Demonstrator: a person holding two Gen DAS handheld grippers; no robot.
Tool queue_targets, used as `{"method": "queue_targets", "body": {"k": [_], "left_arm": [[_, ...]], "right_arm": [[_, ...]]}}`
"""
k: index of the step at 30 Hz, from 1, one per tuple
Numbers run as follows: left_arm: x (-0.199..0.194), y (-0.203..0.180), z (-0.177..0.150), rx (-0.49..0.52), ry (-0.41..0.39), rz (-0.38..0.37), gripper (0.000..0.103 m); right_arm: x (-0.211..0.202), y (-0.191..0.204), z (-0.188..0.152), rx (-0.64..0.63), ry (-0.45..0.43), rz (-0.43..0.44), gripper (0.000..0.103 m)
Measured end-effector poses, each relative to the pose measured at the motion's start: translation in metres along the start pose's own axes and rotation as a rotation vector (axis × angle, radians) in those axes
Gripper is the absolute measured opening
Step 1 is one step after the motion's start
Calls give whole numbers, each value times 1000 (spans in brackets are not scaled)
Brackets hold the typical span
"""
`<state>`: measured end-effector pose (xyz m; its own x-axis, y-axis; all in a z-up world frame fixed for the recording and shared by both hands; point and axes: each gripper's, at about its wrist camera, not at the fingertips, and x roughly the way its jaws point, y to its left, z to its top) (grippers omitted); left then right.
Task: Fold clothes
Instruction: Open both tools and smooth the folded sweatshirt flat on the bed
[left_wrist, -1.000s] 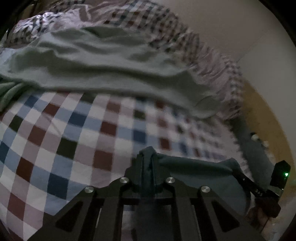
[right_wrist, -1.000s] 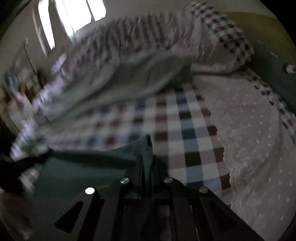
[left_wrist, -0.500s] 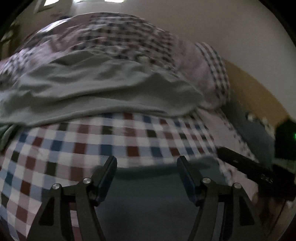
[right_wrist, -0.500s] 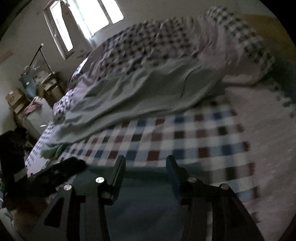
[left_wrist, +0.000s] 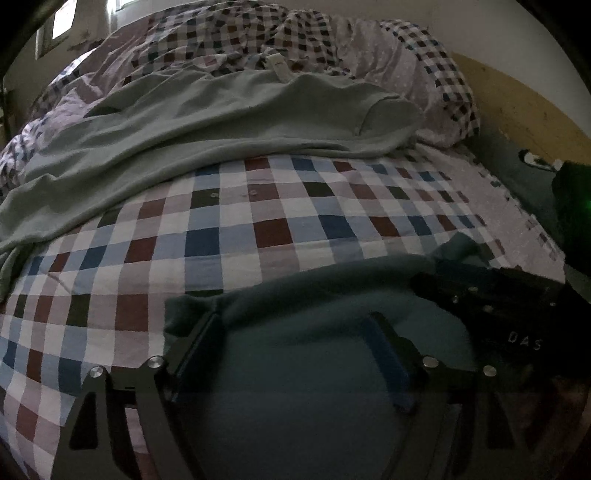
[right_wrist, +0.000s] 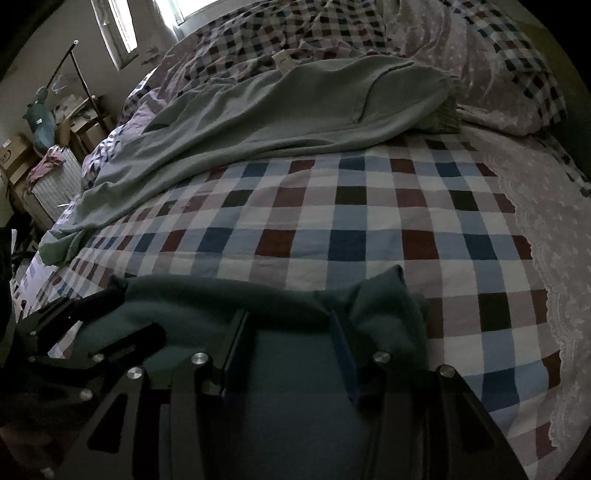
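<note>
A dark teal garment (left_wrist: 314, 332) is lying flat on the near part of the bed, on the checked bedspread (left_wrist: 258, 221), and its far folded edge is running across both wrist views just past the fingertips. The left tongs (left_wrist: 295, 336) are standing wide apart above it, holding nothing, with the cloth showing between and beneath the two fingers and the garment's left corner sitting just beside the left finger. The right tongs (right_wrist: 291, 332) are likewise spread wide and gripping nothing, hovering over the same garment (right_wrist: 295, 387), whose right corner is bunching up into a small raised fold just outside the right finger. Each tool is showing in the other's view: the right one at the right edge of the left wrist view, where pale letters reading "DAS" are visible on its black body, and the left one at the left edge of the right wrist view. Farther back, a pale green garment (right_wrist: 277, 110) is sprawling across the bed, well apart from the teal one, and behind it a rumpled checked quilt (right_wrist: 295, 37) is piling up.
</note>
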<state>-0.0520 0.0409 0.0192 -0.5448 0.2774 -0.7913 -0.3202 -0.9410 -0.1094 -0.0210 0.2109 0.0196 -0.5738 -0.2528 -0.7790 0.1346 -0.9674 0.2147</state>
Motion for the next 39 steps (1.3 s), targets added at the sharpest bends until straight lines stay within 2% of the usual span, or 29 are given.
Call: {"method": "queue_targets", "body": {"k": [5,8,12,15,20,24,39], "left_arm": [[3,1,-1,0,1,-2,89],[4,-3,-1,17,6,18,89],[3,-3,-3,17,2,16,89],[5,-1,-2,14,2,8,90],[6,1,-1,6,5,-8,91],[6,2,-1,-2,3,-20,92],[3,-1,0,-4,7,-20,94]], "right_arm": [[-2,4,1,-20,-7,-23,49],[-5,7,1,-36,-13,-31,54],[-33,13,-3,-33,-44,-61,57],[-62,22,-17,-35,-62,-2,60],[-89,53,-44,-107,-121,53,60],[-66,64,-69,-187,-66,25,61],[-55,53,-74,-171,-61,63,65]]}}
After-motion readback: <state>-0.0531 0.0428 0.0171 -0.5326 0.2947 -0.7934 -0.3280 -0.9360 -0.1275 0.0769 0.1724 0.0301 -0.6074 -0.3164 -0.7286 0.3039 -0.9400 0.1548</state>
